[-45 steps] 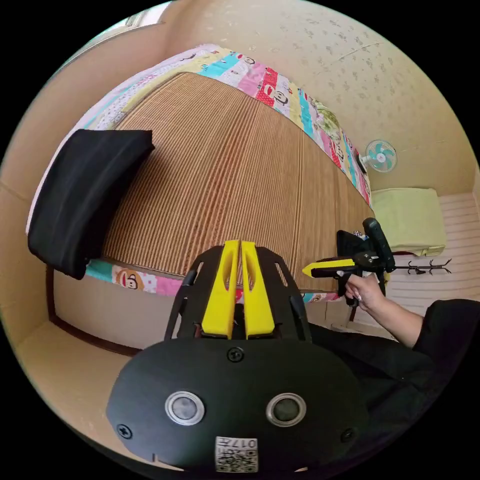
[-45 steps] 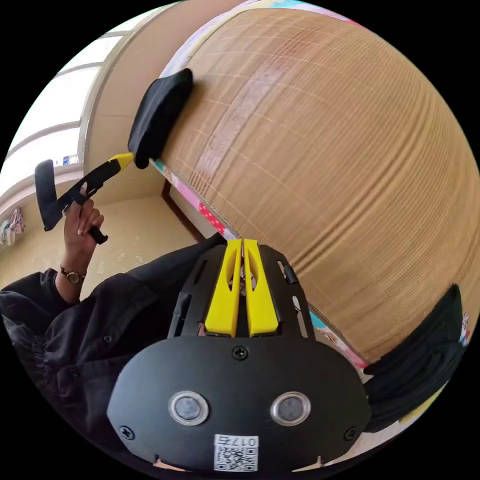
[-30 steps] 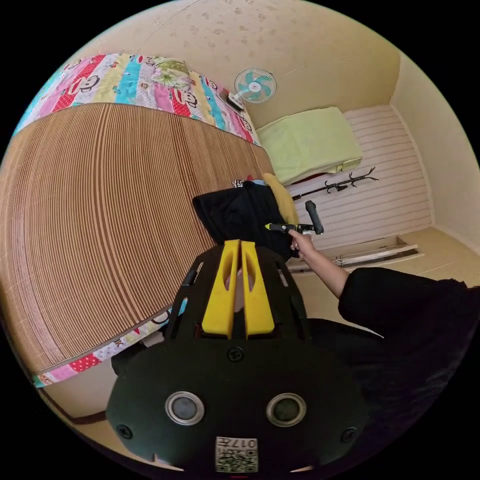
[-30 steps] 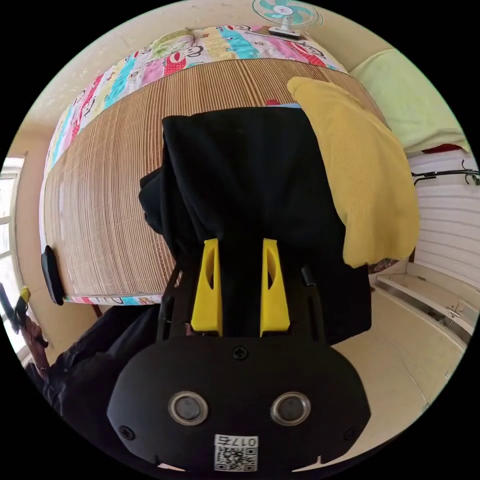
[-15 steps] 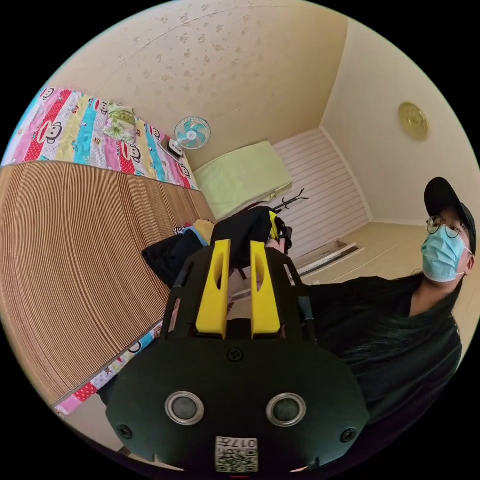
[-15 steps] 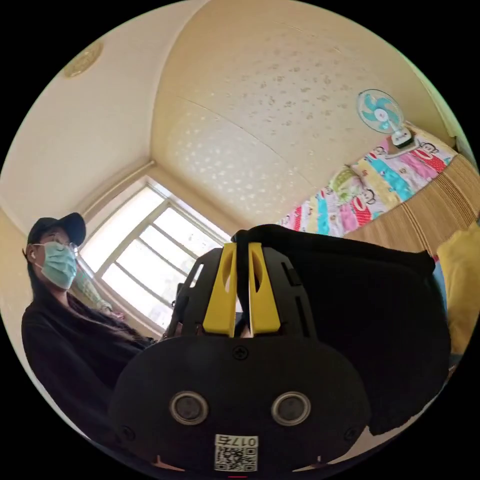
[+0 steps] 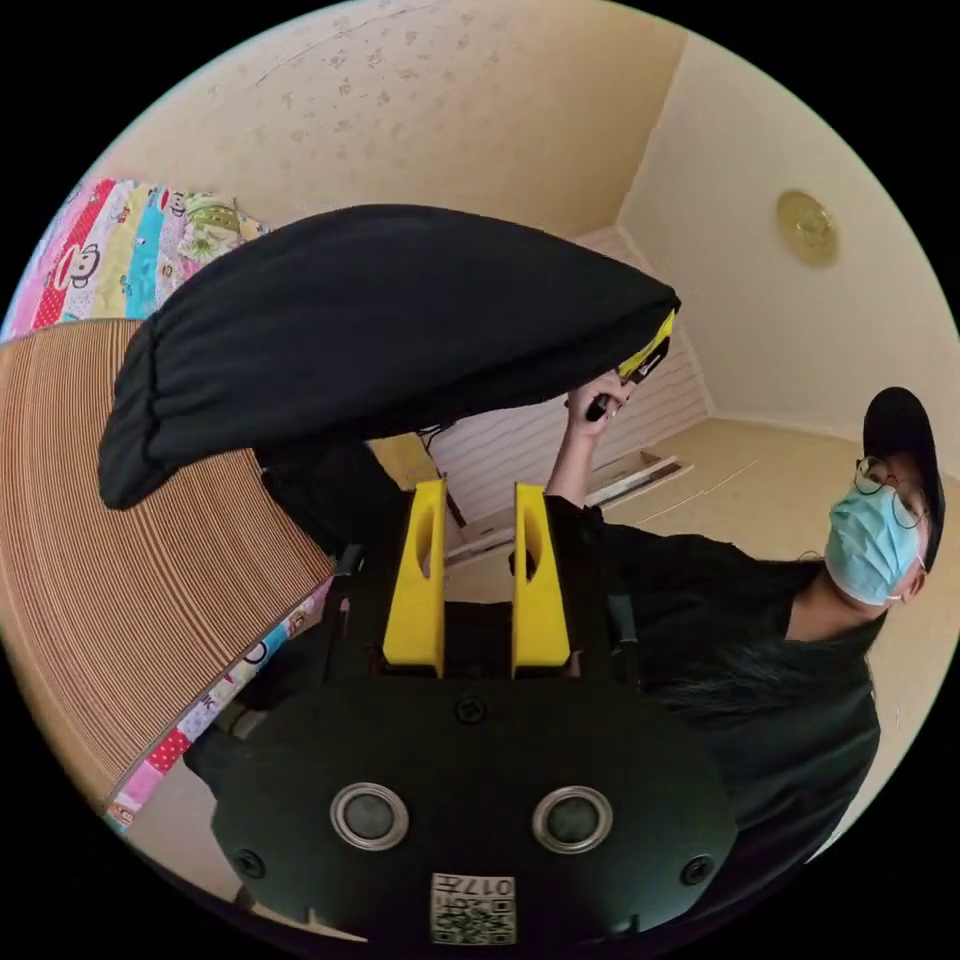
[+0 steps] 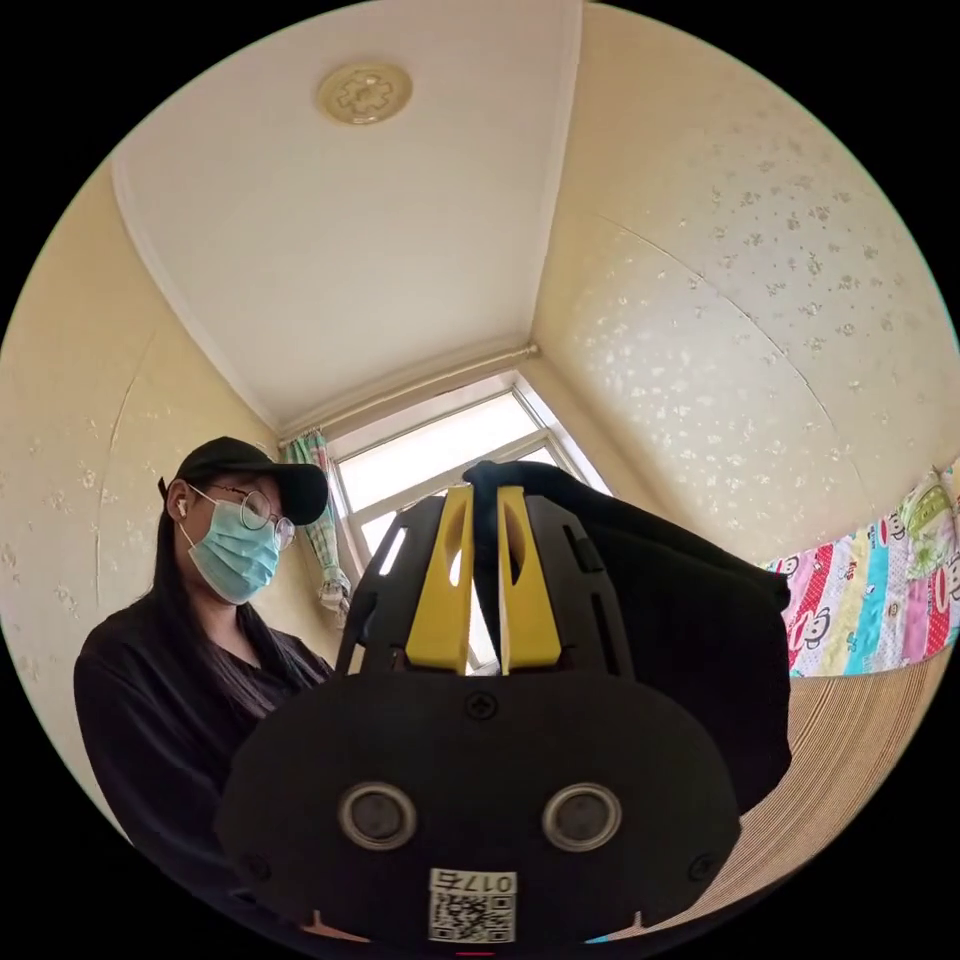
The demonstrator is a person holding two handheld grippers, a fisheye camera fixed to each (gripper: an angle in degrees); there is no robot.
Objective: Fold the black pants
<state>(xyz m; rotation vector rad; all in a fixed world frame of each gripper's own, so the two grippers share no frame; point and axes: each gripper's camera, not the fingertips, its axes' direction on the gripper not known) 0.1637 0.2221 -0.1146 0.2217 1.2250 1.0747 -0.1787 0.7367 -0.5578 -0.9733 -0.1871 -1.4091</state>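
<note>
Right gripper (image 8: 485, 520) has its jaws pinched narrow on an edge of the black pants (image 7: 370, 320), both yellow jaws pressing the cloth; in the left gripper view it shows raised high at the garment's far end (image 7: 648, 358), gripped in a hand (image 7: 592, 400); left gripper (image 7: 478, 520) stands with its jaws parted wide and nothing between them. The pants hang in the air above the near edge of the woven mat (image 7: 150, 560) on the bed, carried at that one end alone, though how deep the bite goes is hard to judge from here.

The single pinch is the risk; if the cloth slides out, the whole garment would drop in a heap on the mat's edge or off the bed to the floor; the free end may also swing and bunch before the left gripper can catch it.

Their long axis runs from the held end across to the loose, rounded end (image 7: 135, 450) over the mat, sagging slightly toward it.
</note>
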